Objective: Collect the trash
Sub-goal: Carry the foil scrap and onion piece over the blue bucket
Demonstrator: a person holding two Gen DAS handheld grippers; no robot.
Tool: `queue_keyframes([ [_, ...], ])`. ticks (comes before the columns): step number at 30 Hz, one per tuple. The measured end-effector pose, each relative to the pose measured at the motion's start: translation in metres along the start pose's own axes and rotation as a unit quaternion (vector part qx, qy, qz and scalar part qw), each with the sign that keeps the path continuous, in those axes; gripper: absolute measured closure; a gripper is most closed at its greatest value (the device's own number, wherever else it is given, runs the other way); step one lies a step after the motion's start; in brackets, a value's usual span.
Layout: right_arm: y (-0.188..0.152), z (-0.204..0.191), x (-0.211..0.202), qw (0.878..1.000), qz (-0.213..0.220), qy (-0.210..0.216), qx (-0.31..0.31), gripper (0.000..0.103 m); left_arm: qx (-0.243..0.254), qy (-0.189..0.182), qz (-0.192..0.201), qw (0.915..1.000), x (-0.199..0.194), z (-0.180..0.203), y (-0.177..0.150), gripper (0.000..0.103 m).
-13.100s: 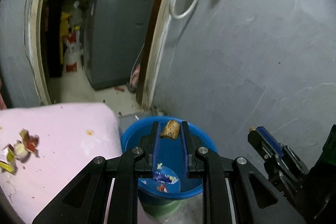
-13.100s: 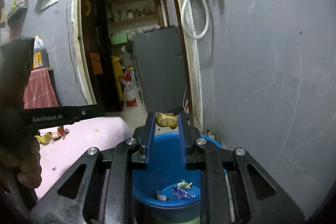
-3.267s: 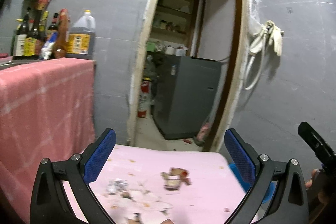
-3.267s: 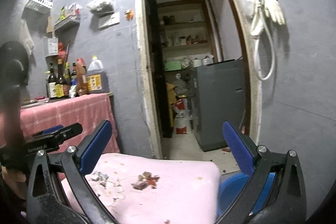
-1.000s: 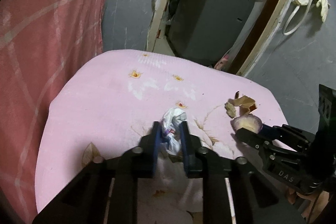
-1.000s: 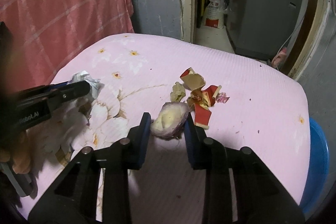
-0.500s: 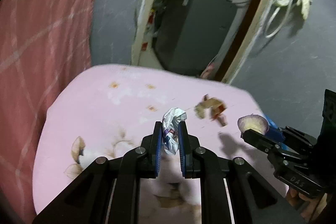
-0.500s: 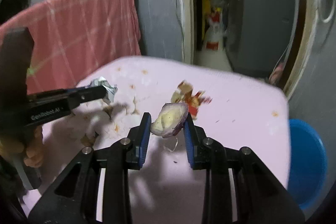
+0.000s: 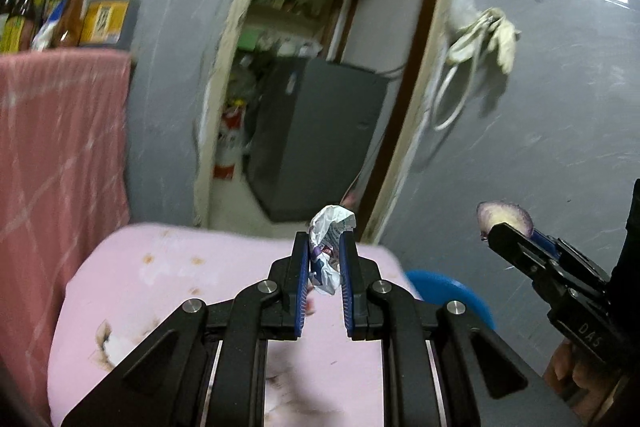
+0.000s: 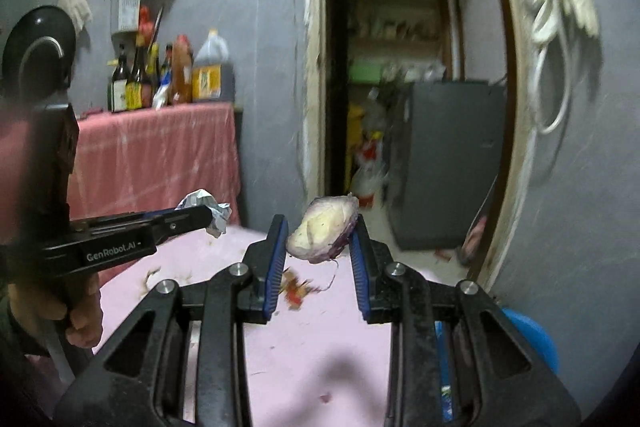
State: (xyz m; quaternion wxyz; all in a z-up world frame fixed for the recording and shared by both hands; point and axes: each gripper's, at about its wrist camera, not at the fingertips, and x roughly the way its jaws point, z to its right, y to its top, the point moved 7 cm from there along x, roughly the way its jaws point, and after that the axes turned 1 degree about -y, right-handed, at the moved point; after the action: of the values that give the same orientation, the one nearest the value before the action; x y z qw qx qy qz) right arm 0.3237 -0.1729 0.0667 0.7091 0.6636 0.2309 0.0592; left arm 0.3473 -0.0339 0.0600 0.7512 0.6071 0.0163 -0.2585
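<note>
My left gripper (image 9: 325, 243) is shut on a crumpled white wrapper (image 9: 329, 239) and holds it up above the pink table (image 9: 160, 287). The wrapper also shows in the right wrist view (image 10: 208, 209). My right gripper (image 10: 320, 227) is shut on a purple and white onion piece (image 10: 322, 229), raised above the table; the piece also shows in the left wrist view (image 9: 505, 217). A blue bin (image 9: 452, 291) stands past the table's right end, also in the right wrist view (image 10: 532, 339). Red and brown scraps (image 10: 296, 287) lie on the table under the right gripper.
A pink checked cloth (image 10: 160, 155) covers a counter at left with several bottles (image 10: 168, 79) on it. A doorway (image 9: 304, 75) ahead opens onto a grey cabinet (image 9: 316, 139). A grey wall (image 9: 540, 107) with hanging gloves and hose (image 9: 480, 35) is to the right.
Both grippers have lifted their trash well up off the table and tilted upward, so the doorway and wall fill the views. The bin has come into view at lower right.
</note>
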Motion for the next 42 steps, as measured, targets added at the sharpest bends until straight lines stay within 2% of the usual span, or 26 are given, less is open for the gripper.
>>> queue_keyframes([
  [8,0.02,0.046,-0.049,0.996,0.069,-0.053,-0.001,0.073,0.037,-0.041,0.046,0.9974,-0.001,0.072,0.022,0.091],
  [12,0.02,0.076,-0.067,0.994,0.083,-0.076,0.016,0.073,0.052,-0.062,0.052,0.9954,0.009,0.107,0.025,0.091],
  [16,0.014,0.109,-0.084,0.99,0.089,-0.102,0.028,0.073,0.064,-0.079,0.043,0.9939,0.027,0.136,0.02,0.091],
  [21,-0.002,0.142,-0.092,0.987,0.08,-0.127,0.054,0.073,0.075,-0.097,0.011,0.9924,0.057,0.165,0.008,0.091],
  [27,-0.033,0.179,-0.086,0.984,0.049,-0.145,0.091,0.073,0.076,-0.109,-0.041,0.9903,0.096,0.187,-0.015,0.091],
  [35,-0.082,0.216,-0.066,0.979,0.002,-0.152,0.137,0.073,0.071,-0.11,-0.126,0.9834,0.152,0.198,-0.058,0.091],
  [42,-0.122,0.239,-0.046,0.972,-0.039,-0.151,0.174,0.072,0.071,-0.095,-0.179,0.9767,0.194,0.199,-0.095,0.091],
])
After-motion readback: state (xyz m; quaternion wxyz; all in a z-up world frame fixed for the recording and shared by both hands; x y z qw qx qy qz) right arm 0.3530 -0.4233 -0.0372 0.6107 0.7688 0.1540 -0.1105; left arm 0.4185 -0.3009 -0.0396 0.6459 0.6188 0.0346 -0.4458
